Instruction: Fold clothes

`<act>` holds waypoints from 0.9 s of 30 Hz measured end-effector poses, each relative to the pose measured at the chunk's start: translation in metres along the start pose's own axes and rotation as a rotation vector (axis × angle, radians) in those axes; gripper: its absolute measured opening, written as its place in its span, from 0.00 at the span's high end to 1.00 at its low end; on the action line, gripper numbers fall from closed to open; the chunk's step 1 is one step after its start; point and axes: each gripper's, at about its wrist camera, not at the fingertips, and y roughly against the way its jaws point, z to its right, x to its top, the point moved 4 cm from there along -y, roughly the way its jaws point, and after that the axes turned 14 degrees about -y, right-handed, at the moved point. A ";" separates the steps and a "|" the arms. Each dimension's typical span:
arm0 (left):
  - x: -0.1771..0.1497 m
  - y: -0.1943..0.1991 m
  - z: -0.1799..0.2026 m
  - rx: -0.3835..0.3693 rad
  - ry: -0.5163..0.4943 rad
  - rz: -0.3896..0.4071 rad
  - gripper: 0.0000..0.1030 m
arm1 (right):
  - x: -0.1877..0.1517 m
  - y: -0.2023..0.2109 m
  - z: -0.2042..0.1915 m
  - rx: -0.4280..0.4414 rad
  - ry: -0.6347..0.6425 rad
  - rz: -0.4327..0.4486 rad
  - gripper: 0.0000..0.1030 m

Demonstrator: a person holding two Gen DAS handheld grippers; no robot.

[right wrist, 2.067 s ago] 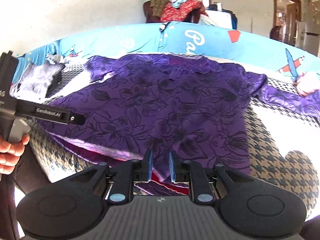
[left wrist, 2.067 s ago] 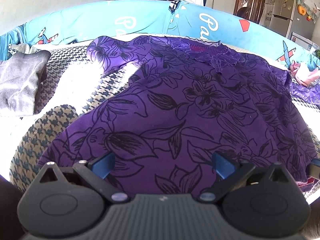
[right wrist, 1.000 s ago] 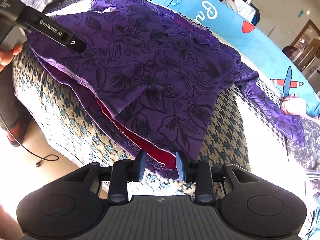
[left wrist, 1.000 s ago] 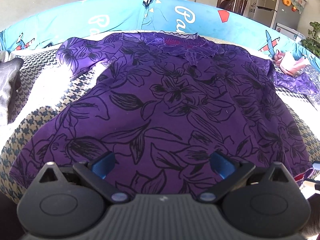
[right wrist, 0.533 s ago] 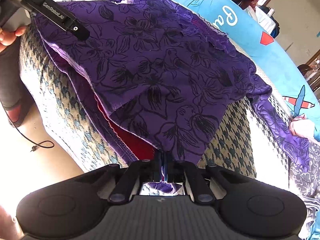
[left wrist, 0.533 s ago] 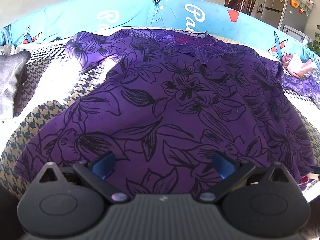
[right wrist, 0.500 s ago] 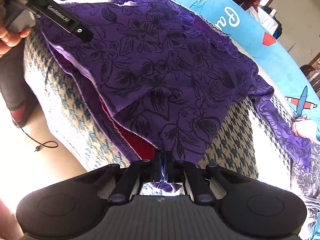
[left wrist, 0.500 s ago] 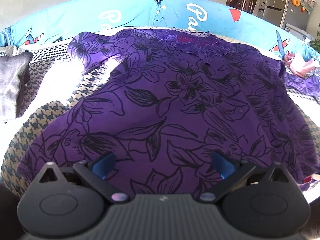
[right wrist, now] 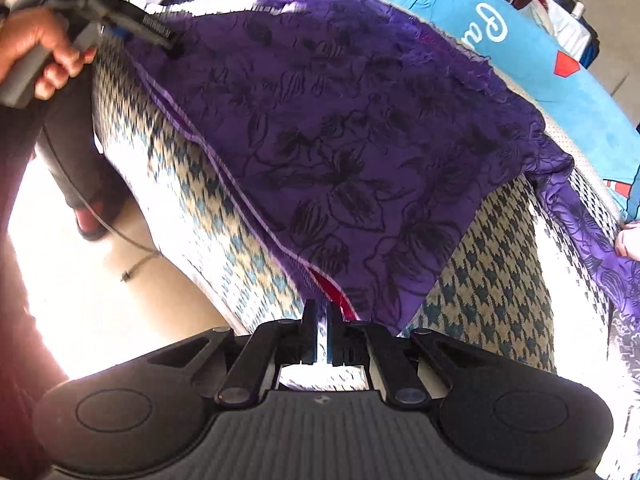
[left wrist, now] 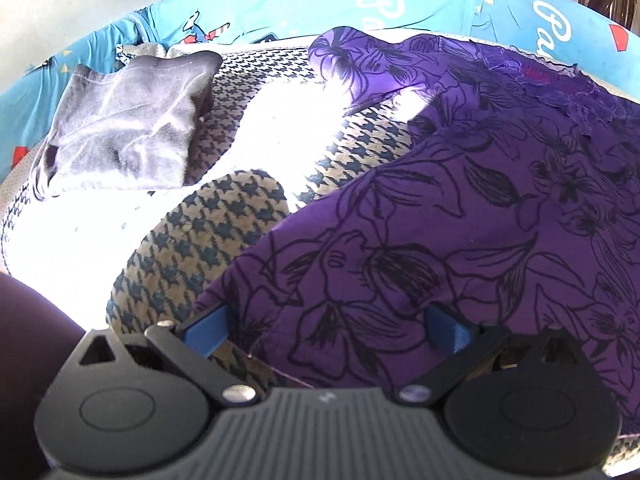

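Purple dress (right wrist: 360,140) hem vanishes between closed right tongs (right wrist: 319,322).

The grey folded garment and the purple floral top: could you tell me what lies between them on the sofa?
Only bare houndstooth sofa cover, part sunlit, lies between the grey folded garment and the purple floral top, in the left wrist view.

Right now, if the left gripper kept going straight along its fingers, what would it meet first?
Most likely the purple floral garment: the open left gripper points down at its near edge on the houndstooth cover.
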 end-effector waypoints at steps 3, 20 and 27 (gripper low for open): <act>0.003 0.008 0.001 0.115 -0.042 0.037 0.00 | 0.013 0.005 0.015 0.010 -0.101 0.069 0.96; 0.012 0.043 0.115 -0.368 -0.297 0.270 0.00 | 0.095 -0.051 0.114 -0.028 -0.576 0.248 0.80; -0.003 0.028 0.125 -0.397 -0.327 0.219 0.00 | 0.120 -0.084 0.174 -0.014 -0.863 0.281 0.80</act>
